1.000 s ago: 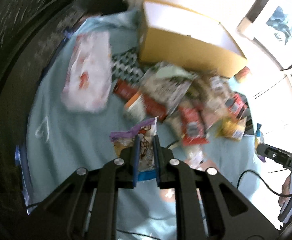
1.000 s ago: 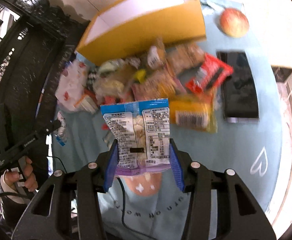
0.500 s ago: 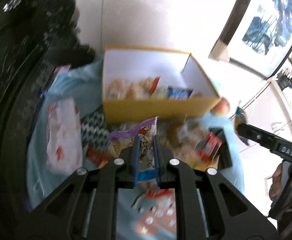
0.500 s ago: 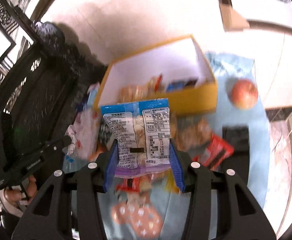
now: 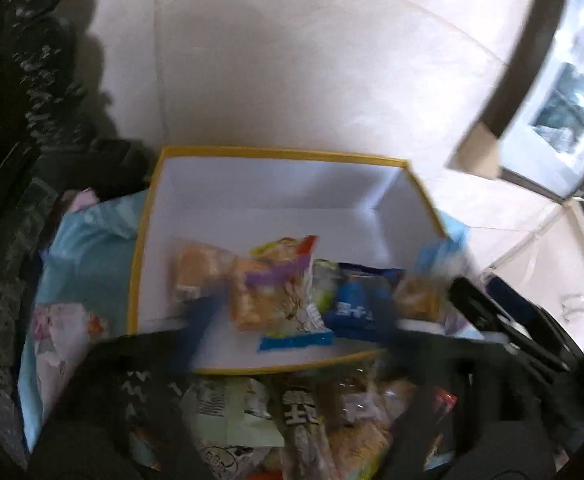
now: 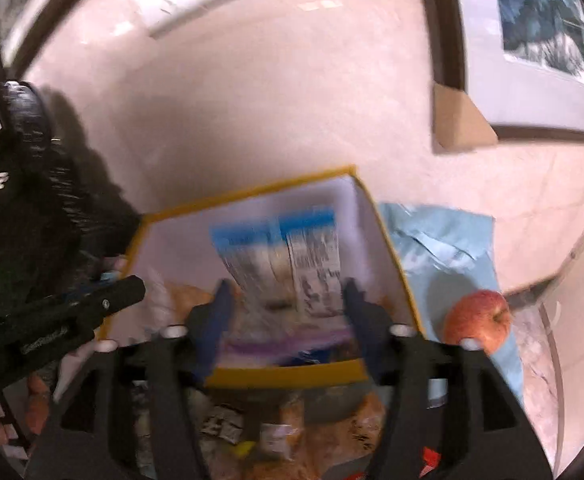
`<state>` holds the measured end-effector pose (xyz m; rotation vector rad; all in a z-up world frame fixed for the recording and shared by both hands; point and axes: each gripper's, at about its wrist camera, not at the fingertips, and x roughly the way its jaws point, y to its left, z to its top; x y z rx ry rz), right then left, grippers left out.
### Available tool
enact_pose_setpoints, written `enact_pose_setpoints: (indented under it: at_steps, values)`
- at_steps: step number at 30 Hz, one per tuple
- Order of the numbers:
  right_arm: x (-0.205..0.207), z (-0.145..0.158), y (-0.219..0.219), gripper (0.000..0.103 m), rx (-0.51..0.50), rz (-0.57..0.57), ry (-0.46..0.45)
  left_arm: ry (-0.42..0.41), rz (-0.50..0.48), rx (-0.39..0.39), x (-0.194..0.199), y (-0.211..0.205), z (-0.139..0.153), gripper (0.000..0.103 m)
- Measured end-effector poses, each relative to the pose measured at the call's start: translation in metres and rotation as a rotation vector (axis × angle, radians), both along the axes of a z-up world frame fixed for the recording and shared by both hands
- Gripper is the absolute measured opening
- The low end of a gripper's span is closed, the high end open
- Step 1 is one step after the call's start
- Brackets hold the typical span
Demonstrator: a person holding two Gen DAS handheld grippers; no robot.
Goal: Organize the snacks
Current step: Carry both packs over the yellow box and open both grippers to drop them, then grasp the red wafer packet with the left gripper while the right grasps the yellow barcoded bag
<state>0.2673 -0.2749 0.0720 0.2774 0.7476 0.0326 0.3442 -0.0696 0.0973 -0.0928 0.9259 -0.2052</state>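
**Both jaws letting go over the yellow box**

Pale blue cloth (image 5: 88, 248) covers the worktop, and nearest each camera a loose heap of crinkled snack packets (image 5: 292, 412) lies on it, just short of the box. Over the box's near wall the left gripper (image 5: 288, 312), black with blue pads, has its jaws opening; the purple-banded clear snack bag (image 5: 276, 296) sits blurred between the spread fingers with the pads clear of it. The right gripper (image 6: 288, 312), built alike, is opening too, and the blue-topped snack bag with a printed label (image 6: 288, 256) hangs blurred between its fingers, apparently free of the pads, above the box. Beyond them stands the yellow-edged cardboard box with white inner walls (image 5: 144, 240), already holding a row of packets along its near side, among them a dark blue one (image 5: 355, 300). A red apple (image 6: 477, 320) rests on the cloth to the right of the box. Pale tiled floor lies behind.
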Motion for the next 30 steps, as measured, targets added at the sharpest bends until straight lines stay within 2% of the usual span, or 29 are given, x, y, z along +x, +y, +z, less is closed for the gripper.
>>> enact_pose_setpoints:
  at_steps: [2, 6, 10, 15, 18, 22, 26, 30]
  values:
    - [-0.012, 0.0, -0.008, 0.071, 0.049, -0.01, -0.035, -0.034, 0.009, -0.007, -0.007, 0.006, 0.003, 0.086]
    - [-0.024, -0.003, -0.014, 0.071, 0.062, -0.003, 0.018, -0.014, 0.003, -0.027, -0.021, 0.018, 0.007, 0.086]
    - [-0.046, -0.001, -0.014, 0.071, 0.044, 0.017, 0.035, -0.006, -0.005, -0.028, -0.043, 0.027, 0.011, 0.086]
    - [-0.081, -0.009, -0.007, 0.073, -0.037, 0.071, 0.079, 0.026, 0.009, -0.005, -0.077, 0.043, 0.001, 0.092]
    - [-0.105, -0.02, -0.006, 0.073, -0.056, 0.071, 0.121, 0.073, 0.012, 0.002, -0.098, 0.059, -0.012, 0.092]
    - [-0.139, -0.036, 0.0, 0.073, -0.056, 0.065, 0.189, 0.152, 0.03, -0.043, -0.123, 0.08, -0.028, 0.092]
    - [-0.172, -0.044, 0.01, 0.073, -0.087, 0.058, 0.231, 0.205, -0.024, -0.048, -0.149, 0.083, -0.043, 0.092]
    - [-0.187, -0.054, 0.01, 0.073, -0.032, 0.025, 0.279, 0.265, -0.082, -0.022, -0.163, 0.069, -0.063, 0.092]
